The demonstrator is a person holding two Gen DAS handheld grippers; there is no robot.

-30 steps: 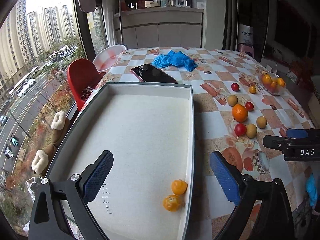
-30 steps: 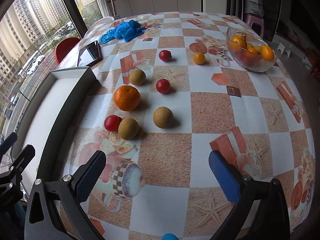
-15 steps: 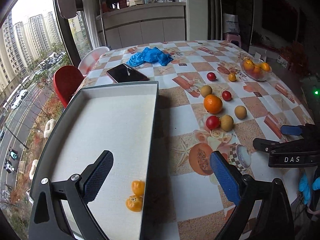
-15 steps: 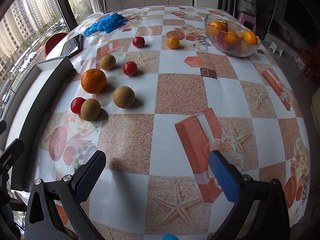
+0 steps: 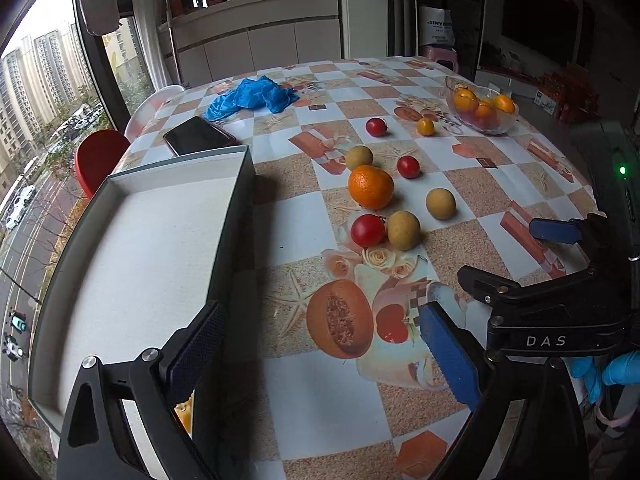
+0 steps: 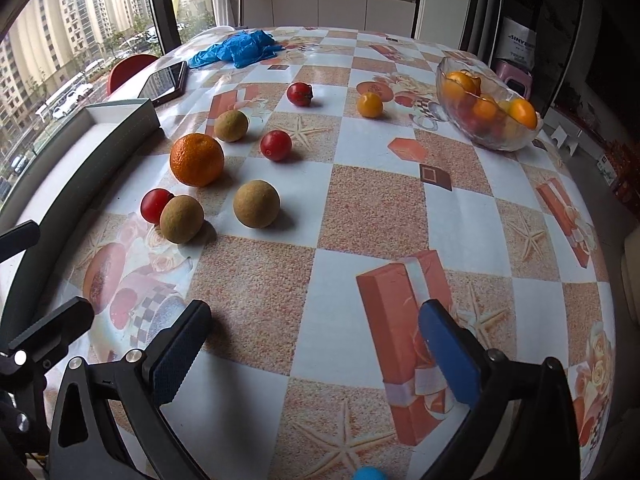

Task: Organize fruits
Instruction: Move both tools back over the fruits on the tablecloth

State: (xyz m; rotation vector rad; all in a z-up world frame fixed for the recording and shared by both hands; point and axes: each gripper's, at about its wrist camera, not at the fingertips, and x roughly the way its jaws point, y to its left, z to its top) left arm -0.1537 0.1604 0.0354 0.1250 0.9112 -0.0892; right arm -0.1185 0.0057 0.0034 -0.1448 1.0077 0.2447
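Loose fruit lies on the checked tablecloth: a big orange (image 5: 370,186) (image 6: 197,159), three brown round fruits (image 5: 403,230) (image 6: 256,204), three red tomatoes (image 5: 367,230) (image 6: 275,145) and a small yellow fruit (image 5: 425,126) (image 6: 369,105). A grey tray with a white floor (image 5: 132,248) (image 6: 116,120) stands at the left, with an orange fruit (image 5: 185,416) partly hidden behind my left finger. My left gripper (image 5: 320,344) is open and empty over the tray's right wall. My right gripper (image 6: 316,344) is open and empty above the table, near the fruit.
A glass bowl of oranges (image 5: 482,110) (image 6: 490,114) stands at the far right. A black phone (image 5: 198,135) (image 6: 166,80) and a blue cloth (image 5: 252,96) (image 6: 236,49) lie at the back. A red chair (image 5: 98,158) is beyond the table's left edge.
My left gripper has swung right, from over the tray to its right wall, and the tray fruits slid out of view. My right gripper has moved forward and right along the table.
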